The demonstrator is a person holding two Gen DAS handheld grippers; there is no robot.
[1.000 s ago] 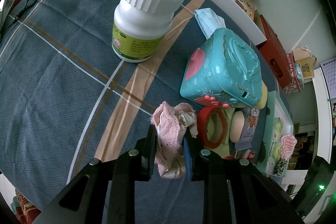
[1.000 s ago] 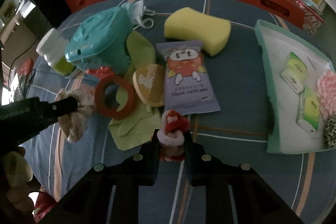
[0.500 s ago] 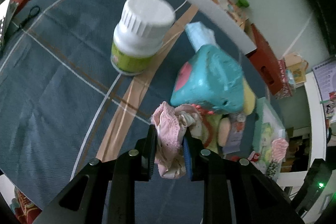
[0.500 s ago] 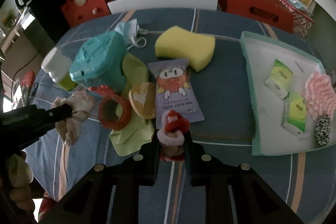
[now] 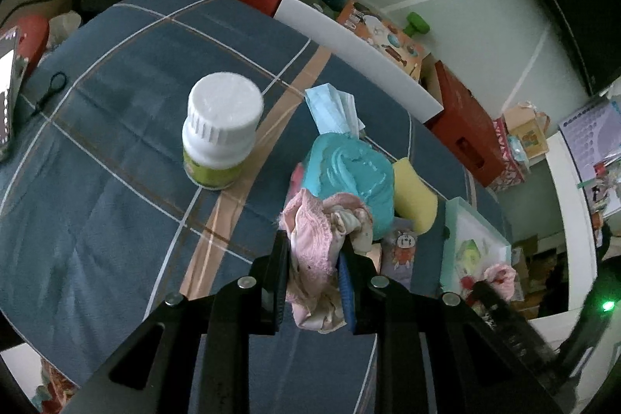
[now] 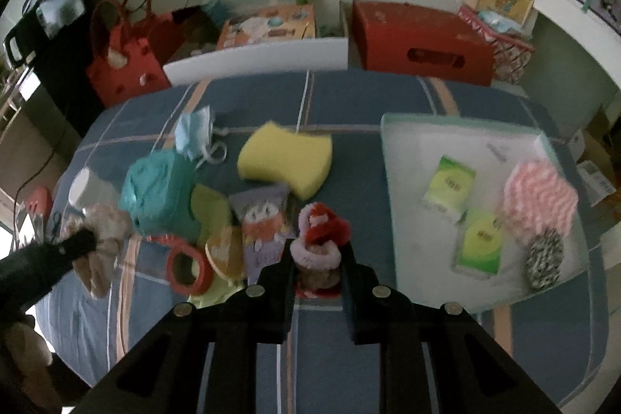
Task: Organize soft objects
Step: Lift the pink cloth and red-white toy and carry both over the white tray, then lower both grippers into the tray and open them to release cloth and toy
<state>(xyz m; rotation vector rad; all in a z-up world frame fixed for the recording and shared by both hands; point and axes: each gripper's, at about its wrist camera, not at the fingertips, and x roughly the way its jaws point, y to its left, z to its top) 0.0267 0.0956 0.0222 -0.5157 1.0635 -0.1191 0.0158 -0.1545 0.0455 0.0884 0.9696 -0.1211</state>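
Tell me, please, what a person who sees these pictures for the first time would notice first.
Most striking are the two loads: the left gripper is shut on a crumpled pink cloth, and the right gripper is shut on a red and pink fluffy scrunchie, both above the blue plaid tablecloth. Next come the yellow sponge near the table's middle and the white tray at the right, with soft items in it.
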